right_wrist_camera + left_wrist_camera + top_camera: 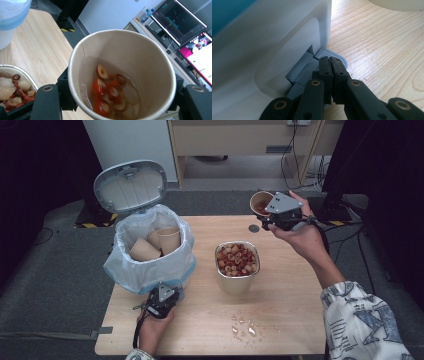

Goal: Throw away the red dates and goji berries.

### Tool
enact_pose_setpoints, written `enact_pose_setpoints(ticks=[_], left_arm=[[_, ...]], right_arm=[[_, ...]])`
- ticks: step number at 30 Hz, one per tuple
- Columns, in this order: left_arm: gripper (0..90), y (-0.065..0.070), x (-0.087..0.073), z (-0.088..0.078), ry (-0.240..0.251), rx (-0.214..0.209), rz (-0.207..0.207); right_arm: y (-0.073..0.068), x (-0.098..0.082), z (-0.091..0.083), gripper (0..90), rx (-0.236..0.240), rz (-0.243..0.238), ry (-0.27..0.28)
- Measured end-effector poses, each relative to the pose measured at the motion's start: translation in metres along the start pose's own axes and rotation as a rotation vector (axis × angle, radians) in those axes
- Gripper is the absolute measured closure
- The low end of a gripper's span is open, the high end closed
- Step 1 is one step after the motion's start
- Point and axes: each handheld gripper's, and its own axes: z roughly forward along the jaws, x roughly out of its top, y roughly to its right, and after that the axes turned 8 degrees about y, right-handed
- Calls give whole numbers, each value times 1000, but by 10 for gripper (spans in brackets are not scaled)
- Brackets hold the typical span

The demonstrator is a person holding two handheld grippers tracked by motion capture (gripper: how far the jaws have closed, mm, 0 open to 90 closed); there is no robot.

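I hold the right gripper (272,215) clamped on the paper cup (122,75) of soup beyond the table's far edge, while the left gripper (330,65), jaws together, presses the bin pedal (337,58).

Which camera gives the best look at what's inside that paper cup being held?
The right gripper view: it looks straight into the paper cup, showing red and pale pieces in liquid at the bottom, with the right gripper clamped on its sides. The high view shows the cup small and partly covered by the gripper. The left gripper view faces the bin's pedal.
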Motion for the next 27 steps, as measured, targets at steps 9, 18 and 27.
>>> enact_pose_setpoints(ticks=[9,18,27], left_arm=[[870,0,0,0,0,0,-1],[870,0,0,0,0,-1,-2],[870,0,0,0,0,-1,-3]], right_arm=[[-4,3,-4,330,4,-64,-1],[-8,5,-5,330,10,-95,-5],[-12,9,-11,330,-11,-194,-27]])
